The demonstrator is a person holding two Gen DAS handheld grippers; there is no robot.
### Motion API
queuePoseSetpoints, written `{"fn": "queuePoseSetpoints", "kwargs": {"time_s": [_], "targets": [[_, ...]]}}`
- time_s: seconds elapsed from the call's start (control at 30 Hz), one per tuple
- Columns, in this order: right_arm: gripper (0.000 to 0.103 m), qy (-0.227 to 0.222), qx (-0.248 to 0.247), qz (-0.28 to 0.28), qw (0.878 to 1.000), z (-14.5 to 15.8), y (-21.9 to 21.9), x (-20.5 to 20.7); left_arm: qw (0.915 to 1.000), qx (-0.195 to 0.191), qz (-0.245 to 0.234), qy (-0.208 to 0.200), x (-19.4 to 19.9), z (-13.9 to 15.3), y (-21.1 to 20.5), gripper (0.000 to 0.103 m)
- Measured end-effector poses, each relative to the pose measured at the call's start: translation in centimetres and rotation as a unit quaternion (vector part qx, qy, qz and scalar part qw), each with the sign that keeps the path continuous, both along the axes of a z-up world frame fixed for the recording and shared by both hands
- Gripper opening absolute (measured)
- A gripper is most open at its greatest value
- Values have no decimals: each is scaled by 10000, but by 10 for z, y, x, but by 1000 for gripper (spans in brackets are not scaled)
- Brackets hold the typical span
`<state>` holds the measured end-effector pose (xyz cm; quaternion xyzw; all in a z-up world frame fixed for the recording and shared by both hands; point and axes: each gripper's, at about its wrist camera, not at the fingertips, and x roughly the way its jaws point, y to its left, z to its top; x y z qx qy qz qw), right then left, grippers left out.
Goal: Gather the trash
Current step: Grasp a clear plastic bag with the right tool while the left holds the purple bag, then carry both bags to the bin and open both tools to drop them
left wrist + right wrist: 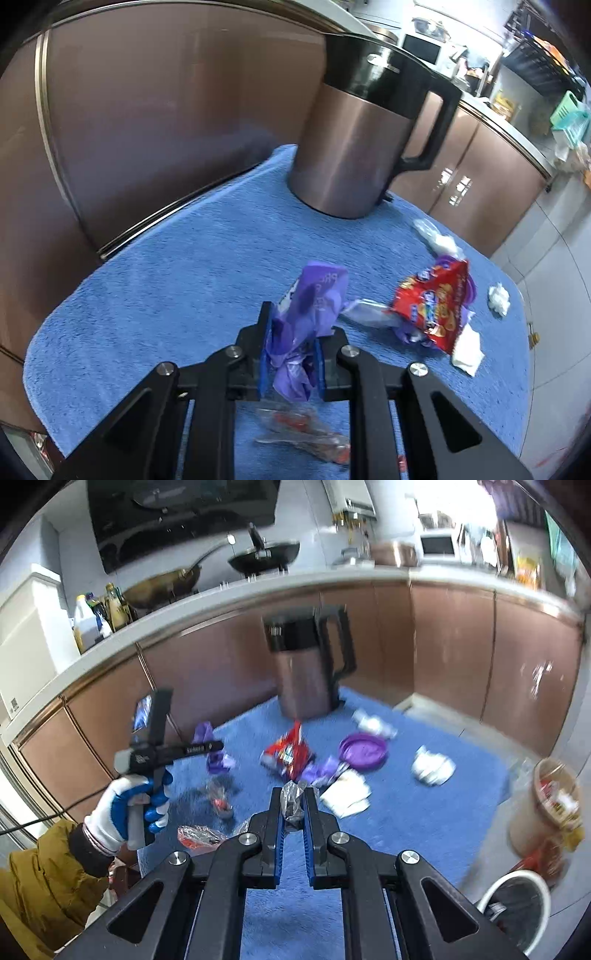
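Note:
My left gripper (295, 325) is shut on a crumpled purple wrapper (317, 291), held just above the blue towel (166, 277). A clear wrapper with red print (303, 432) lies under its fingers. To the right lie a red snack bag (432, 299), a white napkin (467, 349) and a tissue wad (498, 295). My right gripper (293, 794) is shut on a crinkled clear wrapper (293, 806), raised above the towel. In the right wrist view a gloved hand (122, 819) holds the left gripper (218, 747) at the left. Ahead are the red snack bag (288, 753), a purple lid (364, 749) and the napkin (347, 792).
A copper and black jug (362, 140) stands at the towel's far edge against brown cabinet doors (147, 110). A white bin (517, 904) sits low at the right, with a noodle cup (546, 808) above it. Another clear red wrapper (199, 836) lies at the towel's near left.

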<state>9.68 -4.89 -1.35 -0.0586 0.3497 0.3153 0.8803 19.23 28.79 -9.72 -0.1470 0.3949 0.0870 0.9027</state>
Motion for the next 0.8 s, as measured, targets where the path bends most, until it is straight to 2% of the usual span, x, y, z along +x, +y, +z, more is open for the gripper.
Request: {"fn": "queuePoseSetpoints", "kwargs": {"time_s": [0.2, 0.33, 0.4, 0.6, 0.8], "targets": [[9, -651, -35, -104, 9978, 63, -23, -43, 9992, 125, 318, 228, -1, -12, 15, 17], [9, -972, -47, -218, 9950, 90, -41, -65, 9969, 314, 544, 468, 2, -23, 22, 17], [9, -1067, -30, -293, 9938, 98, -50, -73, 9959, 279, 651, 555, 4, -27, 27, 17], [9, -1122, 269, -468, 9922, 96, -76, -87, 9954, 385, 663, 576, 2, -21, 17, 16], [9, -857, 576, -660, 9925, 67, -104, -81, 9988, 462, 139, 49, -9, 20, -27, 16]]}}
